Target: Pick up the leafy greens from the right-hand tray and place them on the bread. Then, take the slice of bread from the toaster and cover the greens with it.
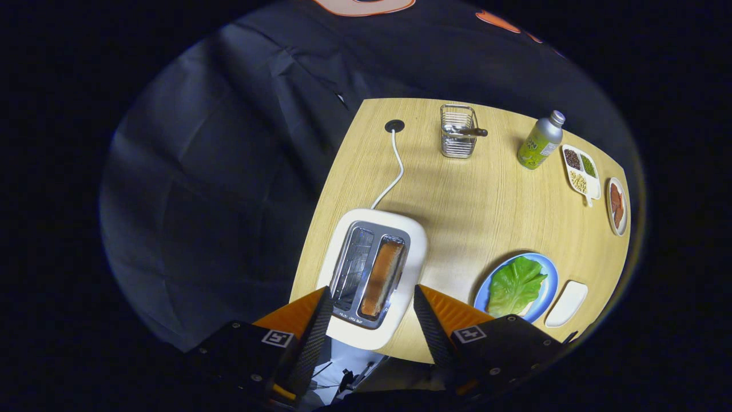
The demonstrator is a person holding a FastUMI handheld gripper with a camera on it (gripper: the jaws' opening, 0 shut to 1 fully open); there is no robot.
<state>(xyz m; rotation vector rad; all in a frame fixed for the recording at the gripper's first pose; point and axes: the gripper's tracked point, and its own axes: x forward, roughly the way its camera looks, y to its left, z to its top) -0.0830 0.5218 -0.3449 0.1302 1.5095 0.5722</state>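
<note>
Now the tool (372,312) is hovering wide open over the toaster (374,274), bread slice (382,278) lying lengthwise between its fingers.

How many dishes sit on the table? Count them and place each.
4: blue plate under the lettuce, empty white tray beside it, divided dish by the bottle, small plate at the far edge.

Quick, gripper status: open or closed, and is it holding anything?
Gripper: open, holding nothing; its fingers are spread above the toaster, with the bread slice in the slot between them.
</note>
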